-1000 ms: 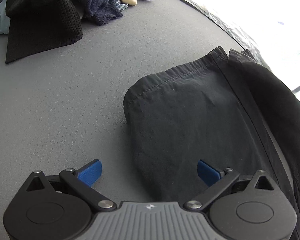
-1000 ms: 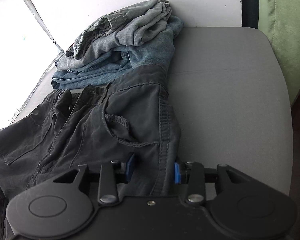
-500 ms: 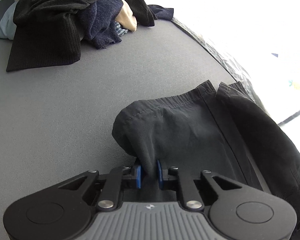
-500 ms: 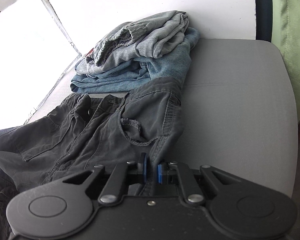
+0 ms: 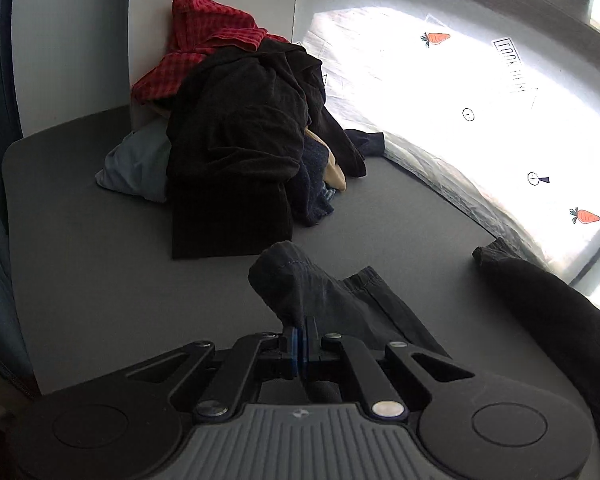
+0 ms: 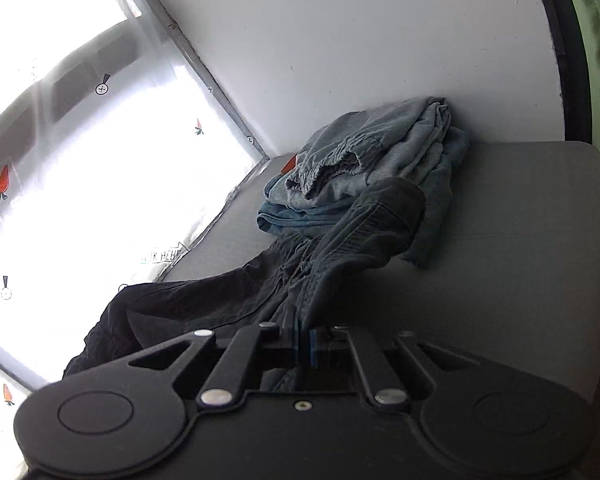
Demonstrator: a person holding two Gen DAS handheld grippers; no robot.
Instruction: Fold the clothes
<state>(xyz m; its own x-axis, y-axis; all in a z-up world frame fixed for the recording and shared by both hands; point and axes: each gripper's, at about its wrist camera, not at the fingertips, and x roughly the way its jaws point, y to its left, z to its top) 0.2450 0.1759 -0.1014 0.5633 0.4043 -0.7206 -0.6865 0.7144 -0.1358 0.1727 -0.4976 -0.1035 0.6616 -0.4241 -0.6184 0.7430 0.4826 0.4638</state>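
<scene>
A pair of dark grey trousers [image 5: 324,296] lies across the grey table [image 5: 100,280]. My left gripper [image 5: 302,340] is shut on the hem end of one leg and holds it lifted off the table. In the right wrist view my right gripper [image 6: 304,344] is shut on the waistband end of the same trousers [image 6: 340,248], also lifted, with the cloth hanging down to the left.
A heap of unfolded clothes [image 5: 236,136], black, red and pale blue, sits at the back left against the wall. A stack of folded grey and blue garments [image 6: 372,168] sits at the back right. A bright plastic sheet [image 5: 480,120] borders the table's far side.
Both grippers closed on the trousers, left on the leg hem, right on the waistband, then lifted the cloth up off the table.
</scene>
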